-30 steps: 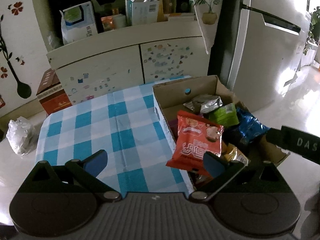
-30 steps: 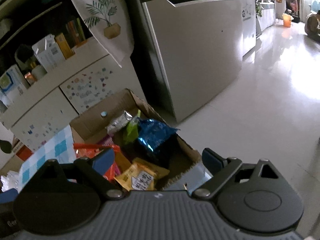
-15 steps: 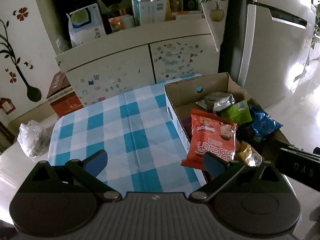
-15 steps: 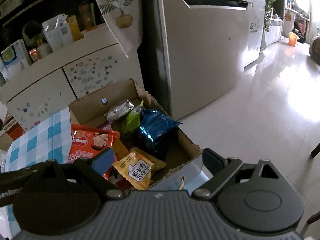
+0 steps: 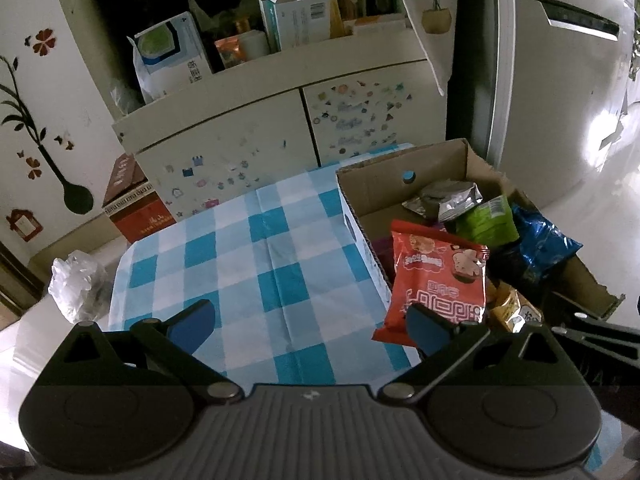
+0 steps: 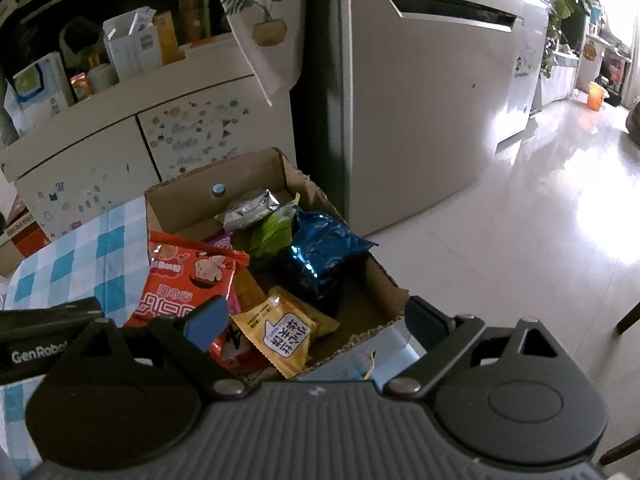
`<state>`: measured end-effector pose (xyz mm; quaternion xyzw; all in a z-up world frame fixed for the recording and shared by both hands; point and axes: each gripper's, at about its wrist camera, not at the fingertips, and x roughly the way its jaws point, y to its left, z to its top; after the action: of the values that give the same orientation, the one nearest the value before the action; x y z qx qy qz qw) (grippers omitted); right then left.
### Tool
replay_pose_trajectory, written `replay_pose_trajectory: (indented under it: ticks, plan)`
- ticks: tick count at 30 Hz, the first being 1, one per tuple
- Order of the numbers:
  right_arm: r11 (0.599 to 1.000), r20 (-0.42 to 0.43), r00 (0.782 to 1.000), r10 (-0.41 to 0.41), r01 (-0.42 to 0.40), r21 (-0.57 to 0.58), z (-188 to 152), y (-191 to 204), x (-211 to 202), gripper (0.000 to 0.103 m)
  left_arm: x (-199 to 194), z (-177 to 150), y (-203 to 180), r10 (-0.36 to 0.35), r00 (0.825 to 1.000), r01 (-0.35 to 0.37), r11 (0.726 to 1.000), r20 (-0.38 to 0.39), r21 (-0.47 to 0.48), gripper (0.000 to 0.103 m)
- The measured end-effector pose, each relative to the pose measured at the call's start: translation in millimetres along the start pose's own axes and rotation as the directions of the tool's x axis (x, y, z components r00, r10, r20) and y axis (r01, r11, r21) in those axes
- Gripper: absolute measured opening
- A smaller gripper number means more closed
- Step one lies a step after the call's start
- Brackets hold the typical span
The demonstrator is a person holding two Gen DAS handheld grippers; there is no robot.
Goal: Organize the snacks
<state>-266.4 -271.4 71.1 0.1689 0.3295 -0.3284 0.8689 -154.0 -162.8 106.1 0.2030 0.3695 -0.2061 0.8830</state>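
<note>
From the left wrist, the left gripper (image 5: 312,320) is hanging with jaws apart and empty over a creased checked tablecloth (image 5: 248,264); the corrugated cardboard box (image 5: 400,176) of glossy, crinkled snack packets is sitting ahead to its right.

From the right wrist, the right gripper (image 6: 316,316) is gaping wide, gripping nothing, with the box (image 6: 180,200) just beyond its fingertips and a flat yellow packet (image 6: 288,332) lying between them.

cream sticker-dotted cabinet (image 5: 256,148) under a cluttered shelf, silver fridge (image 6: 420,112) beside it, glossy pale floor (image 6: 520,248) catching bright daylight, flower decals on white wall (image 5: 28,92)
</note>
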Motion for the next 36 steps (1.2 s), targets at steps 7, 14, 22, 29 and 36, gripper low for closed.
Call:
replay_pose_trajectory:
  ticks: [7,14,22,29,36]
  plan:
    - [1.0,0.0,1.0,-0.001,0.001,-0.007,0.3,1.6,-0.2,0.095,1.2,0.4,-0.2,0.011,1.0,-0.011,1.0,0.0,0.01,0.103]
    - [1.0,0.001,1.0,-0.005,0.005,-0.016,0.3,3.5,-0.1,0.095,2.5,0.4,0.1,0.013,1.0,-0.013,1.0,-0.006,0.015,0.103]
    - [1.0,0.006,1.0,-0.002,0.002,-0.018,-0.6,3.9,-0.8,0.095,3.1,0.9,1.1,0.011,1.0,-0.011,1.0,-0.008,0.015,0.103]
    - [1.0,0.009,1.0,0.005,-0.005,-0.021,-0.2,4.7,-1.4,0.095,0.8,-0.1,0.6,0.018,1.0,-0.018,1.0,0.006,0.02,0.103]
    - [1.0,0.015,1.0,0.006,-0.006,-0.027,-0.6,6.4,-2.3,0.095,-2.1,-0.7,0.7,0.037,0.999,-0.038,0.999,0.016,0.034,0.103]
